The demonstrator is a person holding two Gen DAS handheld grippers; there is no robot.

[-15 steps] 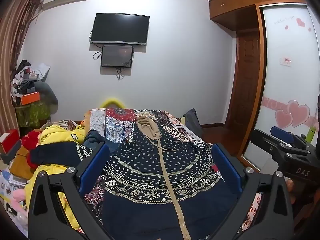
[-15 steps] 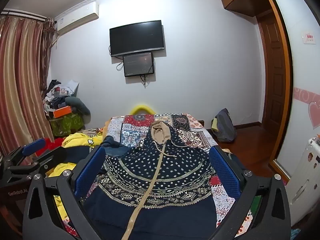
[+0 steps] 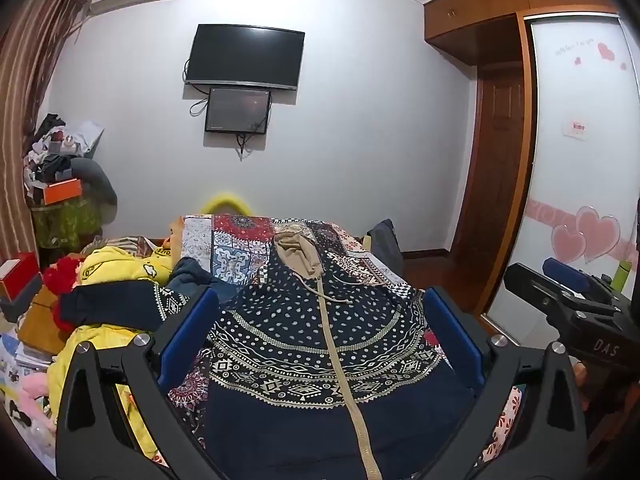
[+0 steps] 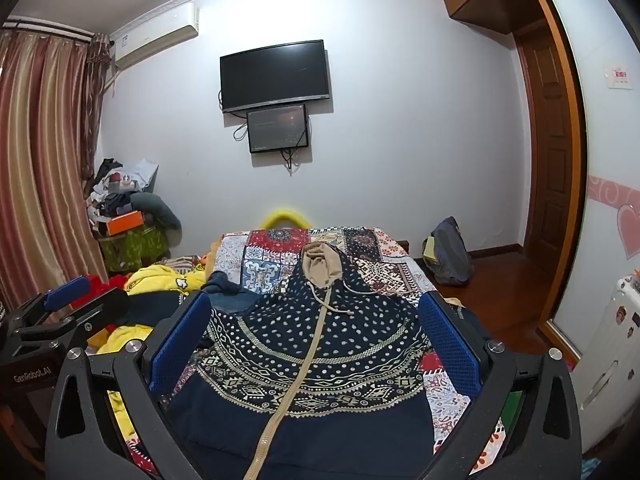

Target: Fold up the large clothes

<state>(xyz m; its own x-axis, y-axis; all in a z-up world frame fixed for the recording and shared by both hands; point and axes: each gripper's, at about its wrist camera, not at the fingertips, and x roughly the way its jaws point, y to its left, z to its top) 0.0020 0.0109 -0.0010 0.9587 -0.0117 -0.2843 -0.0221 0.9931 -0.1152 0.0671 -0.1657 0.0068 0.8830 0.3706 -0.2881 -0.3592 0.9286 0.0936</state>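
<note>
Left wrist view has the hoodie spread flat and unfolded on the bed, zip up, both grippers hovering with fingers wide apart and empty, so all folding looks yet to come.
</note>
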